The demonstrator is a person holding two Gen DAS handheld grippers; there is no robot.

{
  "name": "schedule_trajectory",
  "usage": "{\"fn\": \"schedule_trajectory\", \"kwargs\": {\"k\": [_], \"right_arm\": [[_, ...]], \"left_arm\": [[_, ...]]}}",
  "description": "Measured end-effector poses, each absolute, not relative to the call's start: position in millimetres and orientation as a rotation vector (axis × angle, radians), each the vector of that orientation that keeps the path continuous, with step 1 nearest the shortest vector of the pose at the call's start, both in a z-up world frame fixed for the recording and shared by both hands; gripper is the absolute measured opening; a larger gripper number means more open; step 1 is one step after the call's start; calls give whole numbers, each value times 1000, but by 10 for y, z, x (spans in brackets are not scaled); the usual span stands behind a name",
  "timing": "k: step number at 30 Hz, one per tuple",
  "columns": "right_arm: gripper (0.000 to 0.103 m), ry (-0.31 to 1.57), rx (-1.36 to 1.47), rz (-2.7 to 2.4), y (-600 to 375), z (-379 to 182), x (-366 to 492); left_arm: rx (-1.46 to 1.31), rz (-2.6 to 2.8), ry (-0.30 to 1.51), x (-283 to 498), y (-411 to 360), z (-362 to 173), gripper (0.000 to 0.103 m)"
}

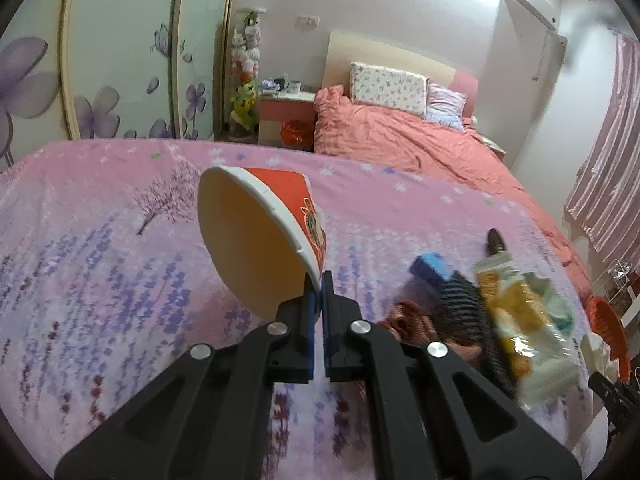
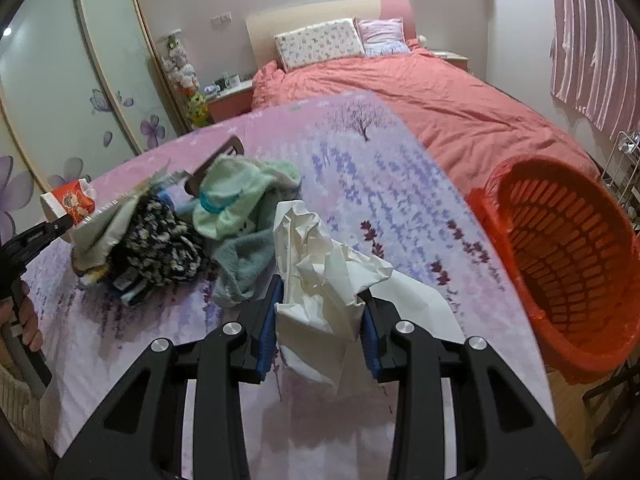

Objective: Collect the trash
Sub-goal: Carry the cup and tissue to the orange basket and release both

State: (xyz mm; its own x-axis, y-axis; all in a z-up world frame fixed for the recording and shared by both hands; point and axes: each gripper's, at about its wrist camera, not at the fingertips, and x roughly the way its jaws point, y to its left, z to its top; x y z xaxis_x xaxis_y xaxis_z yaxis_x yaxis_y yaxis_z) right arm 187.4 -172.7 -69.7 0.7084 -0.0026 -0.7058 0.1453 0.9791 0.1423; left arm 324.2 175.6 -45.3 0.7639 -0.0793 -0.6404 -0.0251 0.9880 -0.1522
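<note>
A red and white paper cup [image 1: 260, 236] hangs tilted above the pink flowered cloth, its mouth turned toward the camera. My left gripper [image 1: 319, 280] is shut on the cup's rim. The same cup [image 2: 70, 204] shows at the far left of the right wrist view, pinched by the left gripper [image 2: 66, 220], with a hand below it. My right gripper [image 2: 320, 300] is shut on a crumpled white paper [image 2: 324, 276], its blue pads pressing both sides. The paper's lower part drapes onto the cloth.
An orange plastic basket [image 2: 560, 264] stands at the table's right edge. A heap of socks, towels and a crinkly snack bag [image 1: 516, 312] lies between the grippers, with green and grey cloths [image 2: 240, 208]. Beyond the table are a bed [image 2: 440, 100], a nightstand and a wardrobe.
</note>
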Motion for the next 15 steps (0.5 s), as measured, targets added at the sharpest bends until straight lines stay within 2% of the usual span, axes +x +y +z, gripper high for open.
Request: {"fn": "schedule_trajectory", "kwargs": {"k": [8, 15], "right_arm": [[36, 680, 199, -94, -1845, -325, 1598], [36, 594, 207, -134, -2104, -44, 1312]], "left_arm": [[-125, -110, 620, 2744, 1398, 84, 4], [-102, -249, 579, 2326, 753, 417, 4]]}}
